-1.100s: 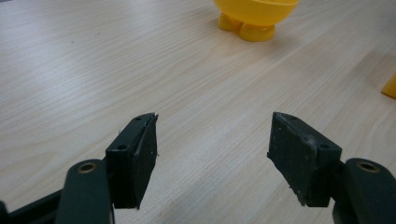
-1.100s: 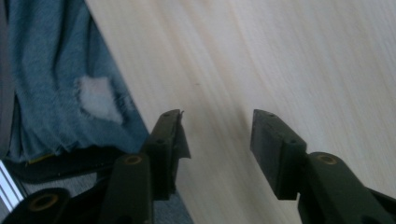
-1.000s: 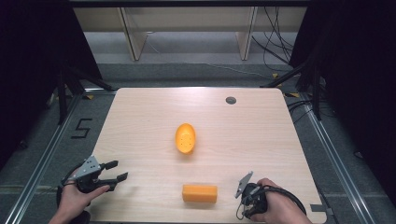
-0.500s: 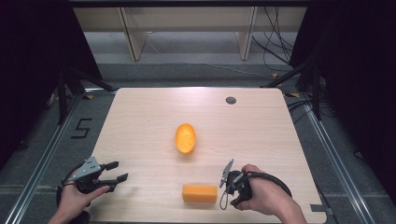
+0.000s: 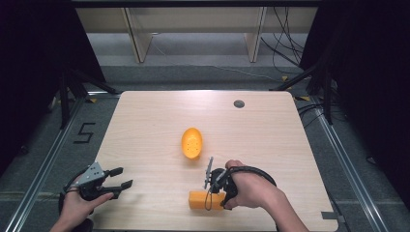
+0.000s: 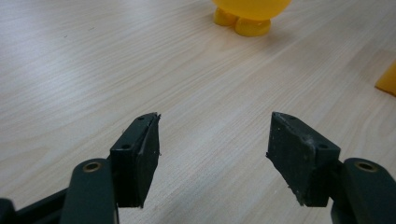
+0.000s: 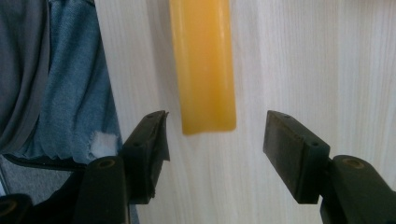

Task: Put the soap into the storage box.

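Jaws of my right gripper (image 7: 214,140) hang spread above the near end of the orange block (image 7: 205,65) on the table (image 5: 290,145), while my left gripper (image 6: 212,149) gapes empty near the yellow bowl (image 6: 250,11).

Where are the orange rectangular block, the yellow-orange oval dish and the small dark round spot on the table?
Orange rectangular block (image 5: 198,199), high view, left end.
Yellow-orange oval dish (image 5: 192,143), high view, inside.
Small dark round spot (image 5: 239,103), high view, centre.

Pale wood-grain table (image 5: 145,125), rounded corners. Small dark round disc (image 5: 239,103) sat near its far right edge. Grey floor (image 5: 43,140) bore a black "5" marking (image 5: 85,132) left of table. Cables (image 5: 283,46) trailed beyond.
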Available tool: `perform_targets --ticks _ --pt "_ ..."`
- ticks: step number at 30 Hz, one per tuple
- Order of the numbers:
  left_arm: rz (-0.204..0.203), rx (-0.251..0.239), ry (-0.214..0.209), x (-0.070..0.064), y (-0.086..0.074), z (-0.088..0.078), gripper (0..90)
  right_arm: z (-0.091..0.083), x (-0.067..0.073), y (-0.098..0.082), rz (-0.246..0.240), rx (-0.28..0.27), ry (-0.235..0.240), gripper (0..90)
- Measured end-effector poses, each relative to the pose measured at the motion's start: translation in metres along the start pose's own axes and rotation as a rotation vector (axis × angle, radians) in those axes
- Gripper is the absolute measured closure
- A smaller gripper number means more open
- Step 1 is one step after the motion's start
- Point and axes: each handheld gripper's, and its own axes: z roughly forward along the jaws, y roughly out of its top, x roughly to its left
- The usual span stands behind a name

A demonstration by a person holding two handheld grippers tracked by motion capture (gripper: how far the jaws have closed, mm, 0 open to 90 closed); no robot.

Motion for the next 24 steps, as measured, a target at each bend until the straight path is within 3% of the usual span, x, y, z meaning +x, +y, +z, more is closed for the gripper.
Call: perform_targets --ticks 3,4,9,12,19,24 --pt "-0.001 -0.002 -0.002 0.000 0.000 0.000 33.6 0.001 -0.001 0.009 -0.004 0.016 0.017 39.6" --pt "0.001 -0.001 -0.002 0.000 0.000 0.000 33.6 0.002 -0.002 0.012 -0.038 0.016 0.016 39.5" --pt "0.002 -0.001 -0.003 0.000 0.000 0.000 33.6 0.006 -0.004 0.023 -0.042 0.034 0.036 39.6" --pt "0.005 0.002 -0.001 0.000 0.000 0.000 33.6 0.016 -0.005 0.033 -0.087 0.045 0.053 39.6" --pt "0.003 0.000 -0.007 0.000 0.000 0.000 33.6 0.029 -0.003 0.045 -0.085 0.082 0.066 41.8" --pt "0.004 0.000 -0.003 0.000 0.000 0.000 33.6 0.039 -0.003 0.048 -0.083 0.064 0.081 46.9"
